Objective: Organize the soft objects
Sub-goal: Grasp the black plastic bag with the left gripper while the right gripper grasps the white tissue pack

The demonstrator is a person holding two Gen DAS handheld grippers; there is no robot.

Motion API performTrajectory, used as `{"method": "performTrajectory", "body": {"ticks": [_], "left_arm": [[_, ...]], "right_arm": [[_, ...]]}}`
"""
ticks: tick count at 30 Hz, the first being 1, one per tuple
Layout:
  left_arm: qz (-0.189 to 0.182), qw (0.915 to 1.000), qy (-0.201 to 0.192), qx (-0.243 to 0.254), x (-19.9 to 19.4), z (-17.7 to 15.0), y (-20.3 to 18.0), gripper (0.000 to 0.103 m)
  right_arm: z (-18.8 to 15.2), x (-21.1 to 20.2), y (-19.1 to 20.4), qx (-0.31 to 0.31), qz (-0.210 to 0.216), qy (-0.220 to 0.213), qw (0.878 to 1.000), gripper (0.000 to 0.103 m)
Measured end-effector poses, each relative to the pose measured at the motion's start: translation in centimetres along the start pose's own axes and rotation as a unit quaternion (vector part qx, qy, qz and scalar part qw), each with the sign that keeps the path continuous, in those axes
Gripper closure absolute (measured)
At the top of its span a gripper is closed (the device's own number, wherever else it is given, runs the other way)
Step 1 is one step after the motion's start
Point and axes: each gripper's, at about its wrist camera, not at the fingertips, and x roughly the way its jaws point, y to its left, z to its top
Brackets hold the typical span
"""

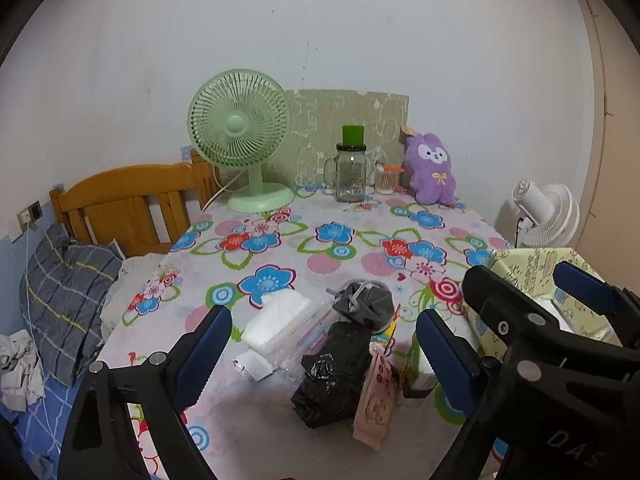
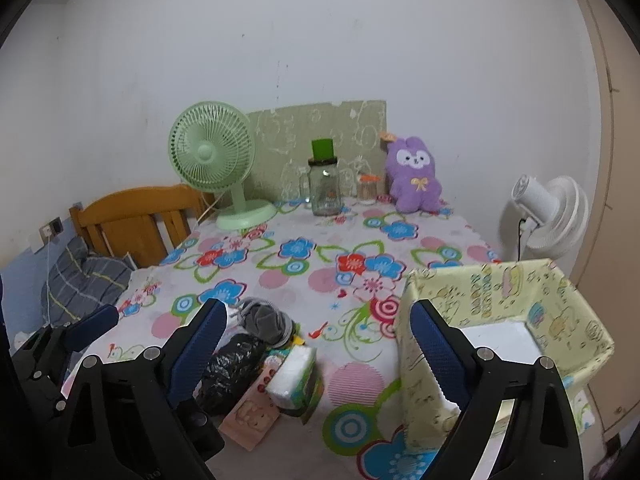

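Note:
A pile of soft things lies near the table's front edge: a grey drawstring pouch [image 1: 364, 300], a crumpled black plastic bag [image 1: 336, 368], a white packet in clear wrap [image 1: 276, 320] and a pink packet [image 1: 376, 396]. My left gripper [image 1: 324, 356] hovers open just before this pile, touching nothing. From the right wrist view the pouch [image 2: 266, 320], black bag [image 2: 232, 368] and a tissue pack [image 2: 294, 376] sit between the open fingers of my right gripper [image 2: 320, 356]. A yellow fabric box [image 2: 492, 292] stands at the right, its inside showing only a white bottom. A purple plush [image 2: 414, 176] leans against the back wall.
At the back of the flowered tablecloth [image 1: 280, 248] stand a green fan [image 1: 240, 136], a glass jar with a green lid [image 1: 351, 172] and a small cotton-swab jar [image 1: 388, 178]. A white fan [image 2: 548, 208] stands off the right edge. A wooden bed and pillow [image 1: 68, 292] lie left.

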Motion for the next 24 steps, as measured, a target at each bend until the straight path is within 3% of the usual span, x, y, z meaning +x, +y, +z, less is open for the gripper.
{"method": "performTrajectory", "body": {"ticks": [17,24], "left_arm": [[-0.011,0.9982,0.059,-0.005,3.9,-2.2,0.8,0.011],[-0.018,0.9966,0.080,-0.007,5.4,-2.9,0.9,0.019]], "right_arm": [[-2.4,4.5,1.8,-0.006,0.004,0.071,0.997,0.022],[-3.2,6.3,2.1,-0.004,0.002,0.101,0.995,0.028]]}}
